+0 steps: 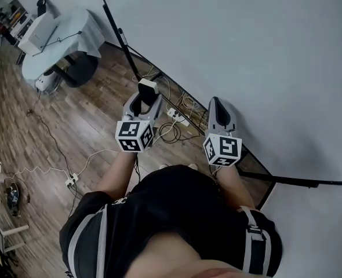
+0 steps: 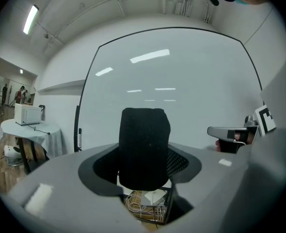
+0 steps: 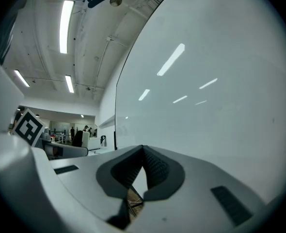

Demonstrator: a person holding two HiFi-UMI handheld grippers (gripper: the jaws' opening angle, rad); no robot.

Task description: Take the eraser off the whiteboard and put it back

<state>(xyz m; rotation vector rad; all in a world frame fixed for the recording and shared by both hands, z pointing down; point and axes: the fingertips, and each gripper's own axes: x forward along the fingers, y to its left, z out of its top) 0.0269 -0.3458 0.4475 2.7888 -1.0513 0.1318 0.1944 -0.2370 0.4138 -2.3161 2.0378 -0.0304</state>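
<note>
A black felt eraser (image 2: 144,140) stands upright between the jaws of my left gripper (image 2: 145,154), which is shut on it. From the head view its white back (image 1: 148,88) pokes out past the left gripper (image 1: 146,97), a short way off the big whiteboard (image 1: 246,51). The board (image 2: 182,96) fills the left gripper view ahead of the eraser. My right gripper (image 1: 217,103) hovers beside the left one, close to the board (image 3: 220,106). Its jaws (image 3: 143,152) meet at the tips and hold nothing. The right gripper (image 2: 230,135) also shows at the right edge of the left gripper view.
The whiteboard's black frame and foot bar (image 1: 298,181) run along the wooden floor below my hands. Cables and a power strip (image 1: 174,114) lie at its base. A cloth-covered table (image 1: 55,33) with a white box stands at the far left.
</note>
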